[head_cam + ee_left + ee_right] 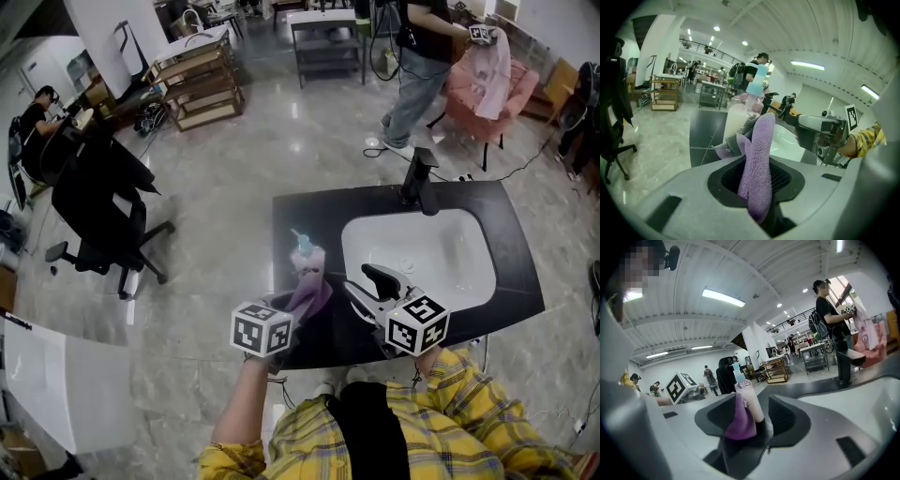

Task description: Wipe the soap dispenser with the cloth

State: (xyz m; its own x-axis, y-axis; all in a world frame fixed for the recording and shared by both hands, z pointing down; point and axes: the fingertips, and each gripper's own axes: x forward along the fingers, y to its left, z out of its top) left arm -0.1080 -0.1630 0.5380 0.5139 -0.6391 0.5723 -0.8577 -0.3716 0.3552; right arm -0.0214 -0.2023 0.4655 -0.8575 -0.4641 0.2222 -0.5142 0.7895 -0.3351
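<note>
A soap dispenser (306, 255) with a pale body and light blue pump stands on the black counter (309, 211), left of the sink. My left gripper (296, 313) is shut on a purple cloth (315, 287), which rises from the jaws and lies against the dispenser's near side. In the left gripper view the cloth (759, 159) stands up between the jaws in front of the bottle (737, 118). My right gripper (366, 287) is open and points left at the dispenser. In the right gripper view the bottle (751, 401) and cloth (738, 423) show in the gap, apart from the pads.
The white sink (469, 272) with a black faucet (419, 183) fills the counter's right half. A black office chair (98, 216) stands on the floor to the left. A person (417, 66) stands beyond the counter, with shelving carts farther back.
</note>
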